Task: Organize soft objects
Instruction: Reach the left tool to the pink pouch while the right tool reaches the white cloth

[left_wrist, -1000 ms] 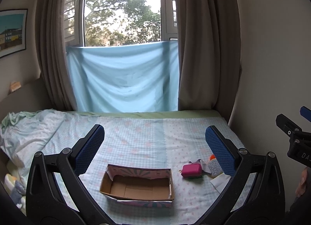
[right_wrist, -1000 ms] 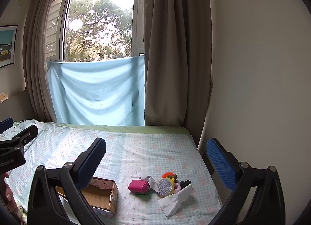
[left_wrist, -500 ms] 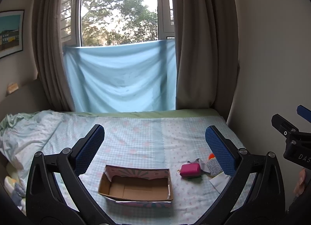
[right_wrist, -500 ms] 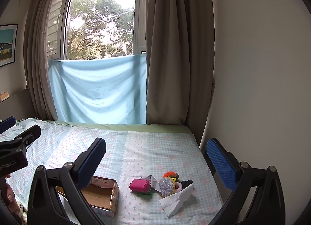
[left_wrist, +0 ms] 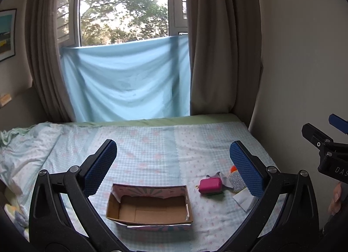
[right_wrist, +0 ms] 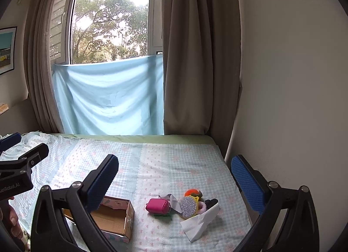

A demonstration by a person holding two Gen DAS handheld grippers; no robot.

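Note:
An open, empty cardboard box (left_wrist: 150, 208) with a pastel printed outside sits on the bed; it also shows in the right wrist view (right_wrist: 113, 217). To its right lies a small pile: a pink pouch (left_wrist: 211, 185) (right_wrist: 158, 206), a silver glitter disc (right_wrist: 188, 207) (left_wrist: 236, 181), an orange fluffy item (right_wrist: 191, 192), a black item (right_wrist: 211, 202) and a white tissue (right_wrist: 199, 222). My left gripper (left_wrist: 173, 165) is open and empty, held above the box. My right gripper (right_wrist: 174, 178) is open and empty, held above the pile.
The bed (left_wrist: 163, 143) has a light blue checked sheet, with rumpled bedding (left_wrist: 24, 147) at the left. A wall (right_wrist: 293, 99) borders the bed on the right. Curtains (right_wrist: 189, 56) and a blue cloth (left_wrist: 126, 82) hang over the window behind.
Both views have shifted slightly. The grippers stay open and the objects on the bed have not moved.

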